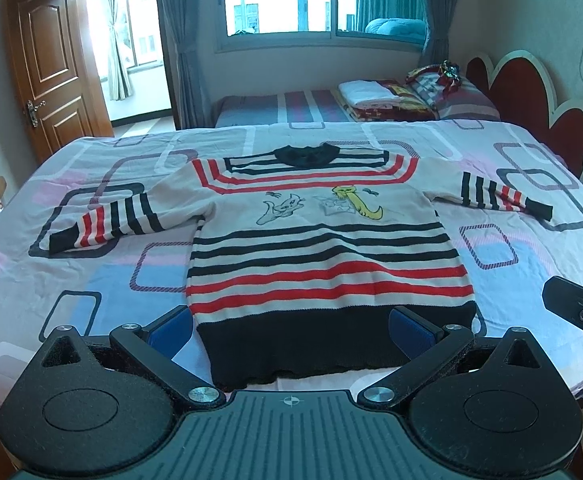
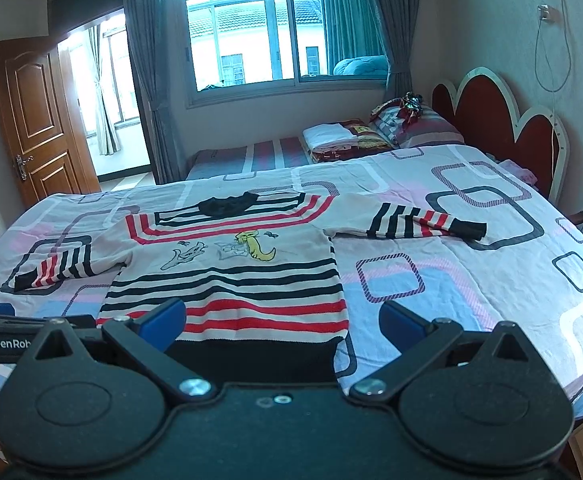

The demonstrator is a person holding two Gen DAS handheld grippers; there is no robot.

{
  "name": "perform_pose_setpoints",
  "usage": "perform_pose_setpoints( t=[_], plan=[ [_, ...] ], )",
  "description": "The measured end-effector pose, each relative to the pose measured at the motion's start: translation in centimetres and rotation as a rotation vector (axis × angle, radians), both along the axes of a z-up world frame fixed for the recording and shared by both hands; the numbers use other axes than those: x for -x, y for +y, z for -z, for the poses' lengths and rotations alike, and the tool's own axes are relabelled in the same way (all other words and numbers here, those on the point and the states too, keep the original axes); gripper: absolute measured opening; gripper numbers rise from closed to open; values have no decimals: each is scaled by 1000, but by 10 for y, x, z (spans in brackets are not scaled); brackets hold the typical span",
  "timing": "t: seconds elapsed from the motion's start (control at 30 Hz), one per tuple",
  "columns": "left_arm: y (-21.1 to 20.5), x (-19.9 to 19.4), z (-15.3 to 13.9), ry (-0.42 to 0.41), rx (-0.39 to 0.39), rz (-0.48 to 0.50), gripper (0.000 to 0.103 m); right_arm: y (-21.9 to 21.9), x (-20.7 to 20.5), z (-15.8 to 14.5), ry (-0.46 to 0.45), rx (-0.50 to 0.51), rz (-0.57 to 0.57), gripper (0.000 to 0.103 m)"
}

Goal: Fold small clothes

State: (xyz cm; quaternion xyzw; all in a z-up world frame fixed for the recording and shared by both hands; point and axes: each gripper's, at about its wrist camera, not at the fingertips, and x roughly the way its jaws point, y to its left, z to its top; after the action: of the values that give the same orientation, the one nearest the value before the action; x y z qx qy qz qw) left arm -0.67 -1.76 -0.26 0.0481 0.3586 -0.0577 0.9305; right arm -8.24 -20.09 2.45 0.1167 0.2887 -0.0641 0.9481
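Left wrist view: the striped sweater [image 1: 323, 248] lies flat, face up on the bed [image 1: 91, 280], both sleeves spread wide — laid out ready for folding, none yet made. The left tongs [image 1: 291, 330] hang apart over the dark hem; the right tongs [image 2: 281, 320] — likewise apart, empty — hang near the hem's right corner, likely for a first grasp.

A bright bedroom in daylight. A large bed [image 1: 491, 264] with a pastel sheet patterned in rounded rectangles fills the foreground. Beyond it stands a second bed [image 2: 251, 156] bearing folded bedding [image 2: 343, 140]. A red scalloped headboard [image 2: 503, 120] stands right. A curtained window [image 2: 275, 36] faces us; an open wooden door [image 1: 47, 68] stands left.
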Motion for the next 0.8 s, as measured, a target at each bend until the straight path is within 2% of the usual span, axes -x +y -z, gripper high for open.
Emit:
perform_pose_setpoints(
  t=[0.8],
  plan=[
    [5,-8,2,8,9,-13,103,9,-12,19,16,7,-12,102]
  ],
)
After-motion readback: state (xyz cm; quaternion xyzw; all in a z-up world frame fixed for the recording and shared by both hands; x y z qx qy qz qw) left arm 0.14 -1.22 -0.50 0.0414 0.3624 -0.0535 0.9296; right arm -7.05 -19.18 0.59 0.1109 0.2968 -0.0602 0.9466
